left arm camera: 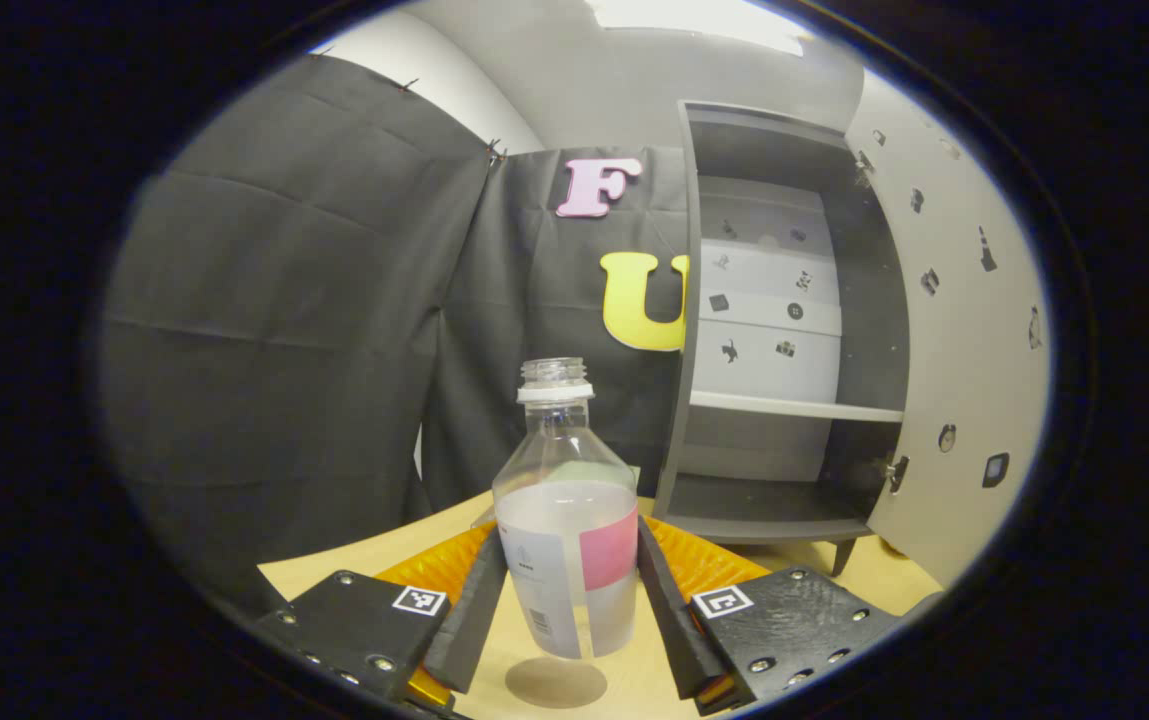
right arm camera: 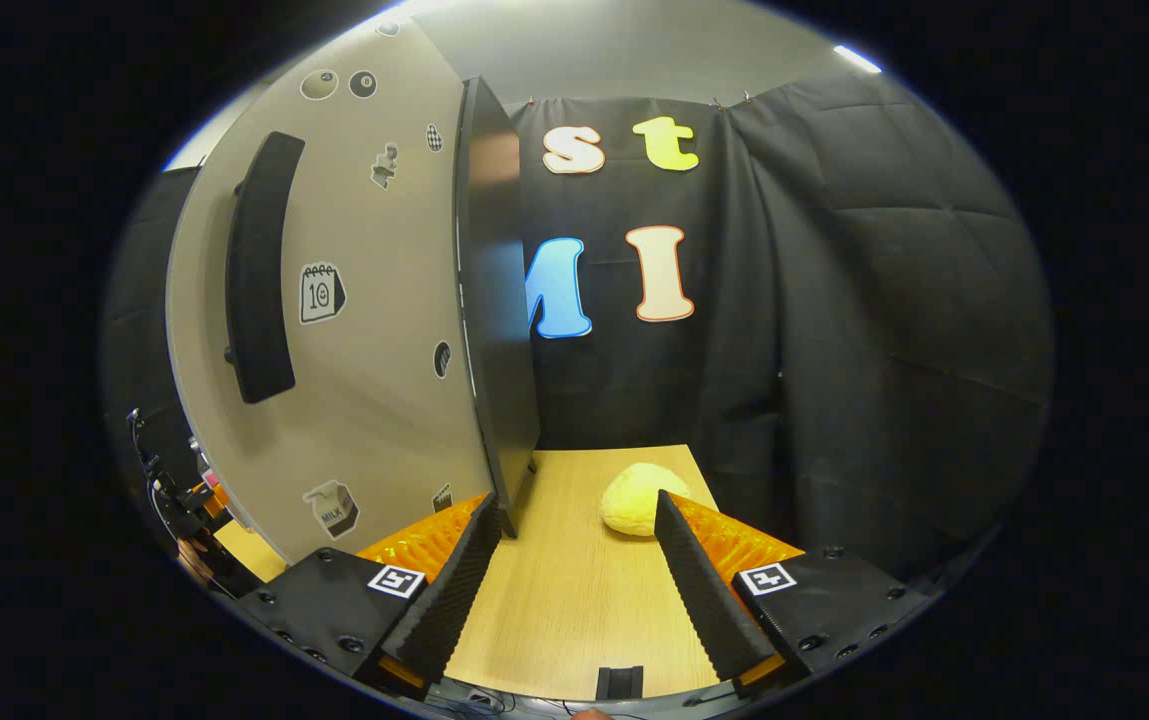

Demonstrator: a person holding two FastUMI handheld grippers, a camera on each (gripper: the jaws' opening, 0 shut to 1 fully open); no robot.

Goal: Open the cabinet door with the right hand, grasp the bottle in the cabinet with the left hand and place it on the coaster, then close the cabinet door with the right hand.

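While the left gripper [left arm camera: 566, 610] clamped the upright bottle [left arm camera: 566, 520] above the coaster [left arm camera: 555, 683], the right gripper [right arm camera: 574, 575] gaped, empty, beside the open door [right arm camera: 354, 330].

Both the left gripper [left arm camera: 571, 610] and right gripper [right arm camera: 574, 590] have ribbed wedge fingers [right arm camera: 444, 595] on screw-studded black blocks carrying square black-and-white markers [left arm camera: 721, 601].

Both views low, near cabinet [left arm camera: 784, 330].
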